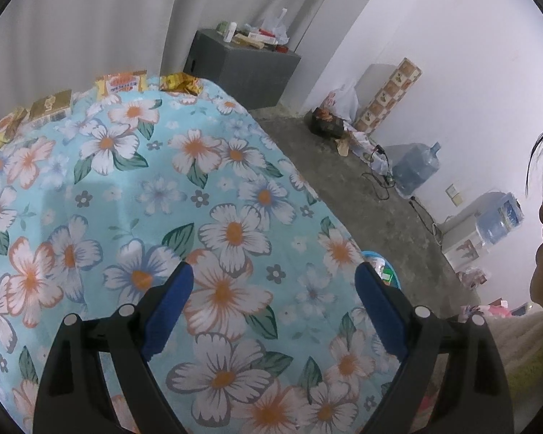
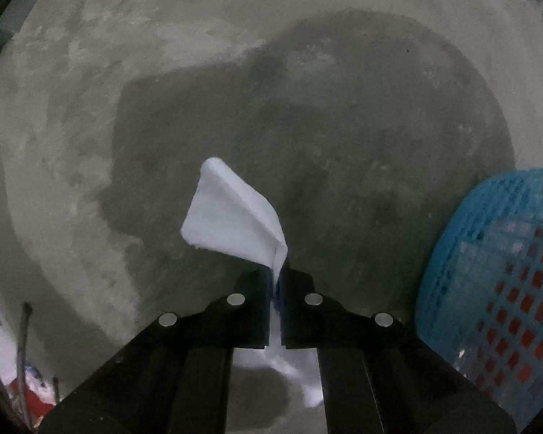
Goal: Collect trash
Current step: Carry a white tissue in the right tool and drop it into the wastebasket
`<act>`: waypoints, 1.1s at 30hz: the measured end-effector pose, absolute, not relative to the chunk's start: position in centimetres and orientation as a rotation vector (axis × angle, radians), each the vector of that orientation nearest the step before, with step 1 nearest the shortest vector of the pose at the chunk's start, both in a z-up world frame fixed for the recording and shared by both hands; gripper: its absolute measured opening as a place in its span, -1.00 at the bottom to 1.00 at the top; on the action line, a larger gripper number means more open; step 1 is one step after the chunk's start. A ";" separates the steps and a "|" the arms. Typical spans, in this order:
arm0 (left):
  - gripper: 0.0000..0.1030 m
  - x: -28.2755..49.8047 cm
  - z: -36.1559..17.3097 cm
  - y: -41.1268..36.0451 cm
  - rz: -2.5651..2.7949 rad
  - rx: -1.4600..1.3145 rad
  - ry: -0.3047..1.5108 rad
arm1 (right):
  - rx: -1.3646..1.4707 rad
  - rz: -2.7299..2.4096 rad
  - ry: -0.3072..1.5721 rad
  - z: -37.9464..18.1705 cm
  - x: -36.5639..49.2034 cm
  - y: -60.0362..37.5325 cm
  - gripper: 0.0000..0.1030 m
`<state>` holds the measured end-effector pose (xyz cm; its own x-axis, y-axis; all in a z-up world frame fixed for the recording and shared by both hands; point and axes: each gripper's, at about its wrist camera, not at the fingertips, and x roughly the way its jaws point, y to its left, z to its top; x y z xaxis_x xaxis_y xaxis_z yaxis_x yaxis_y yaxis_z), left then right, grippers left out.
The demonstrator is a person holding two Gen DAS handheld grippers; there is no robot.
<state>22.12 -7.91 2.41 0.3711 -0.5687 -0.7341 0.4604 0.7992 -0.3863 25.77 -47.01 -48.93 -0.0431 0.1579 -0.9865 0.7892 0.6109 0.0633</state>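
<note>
Right hand-held gripper (image 2: 277, 282): pointing down at the floor (image 2: 307, 108), clamped on a tissue (image 2: 231, 217).
Tissue: white, folded, fanning up-left from the fingertips; another part hangs behind them.
Basket (image 2: 488, 271): blue mesh, just right.
Left hand-held gripper (image 1: 275, 282): jaws apart, empty, over a floral bed (image 1: 126, 181).

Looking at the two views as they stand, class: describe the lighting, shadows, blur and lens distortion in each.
Left wrist view: bright, even daylight; fisheye bends the wall and the floral cloth; the open left tool is sharp.
Right wrist view: dim; a broad dark shadow lies across the concrete floor; the white tissue pinched in the right tool is slightly soft; the blue basket is blurred at the edge.
</note>
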 end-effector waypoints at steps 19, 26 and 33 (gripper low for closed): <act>0.72 18.2 5.6 -6.9 -0.814 -0.198 0.843 | 0.717 -0.433 0.938 -13.6 4.1 -46.8 -0.98; 0.72 15.9 6.6 -7.6 -0.785 -0.119 0.799 | 0.762 -0.656 1.019 -18.3 0.6 -54.4 -0.98; 0.72 13.1 6.4 -8.3 -0.765 -0.054 0.801 | 0.733 -0.679 1.119 -24.2 3.2 -56.2 -0.09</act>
